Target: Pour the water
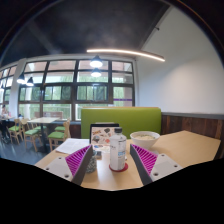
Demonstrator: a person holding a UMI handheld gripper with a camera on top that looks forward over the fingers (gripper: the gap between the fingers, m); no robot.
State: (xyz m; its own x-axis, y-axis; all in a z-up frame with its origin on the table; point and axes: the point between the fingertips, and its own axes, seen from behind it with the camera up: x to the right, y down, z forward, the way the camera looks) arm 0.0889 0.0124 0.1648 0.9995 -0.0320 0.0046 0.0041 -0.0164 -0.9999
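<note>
Daylight pours through the windows (75, 85) at my left, upper middle of the frame, nearly washing them out. A ceiling light strip (125, 54) glows overhead. The ceiling stays dim, and my wide lens bows every straight line near the edges.

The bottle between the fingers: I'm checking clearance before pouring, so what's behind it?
Behind the bottle stands a laptop, with a white bowl beside it and a green bench beyond. The bottle covers the laptop's lower part.
</note>
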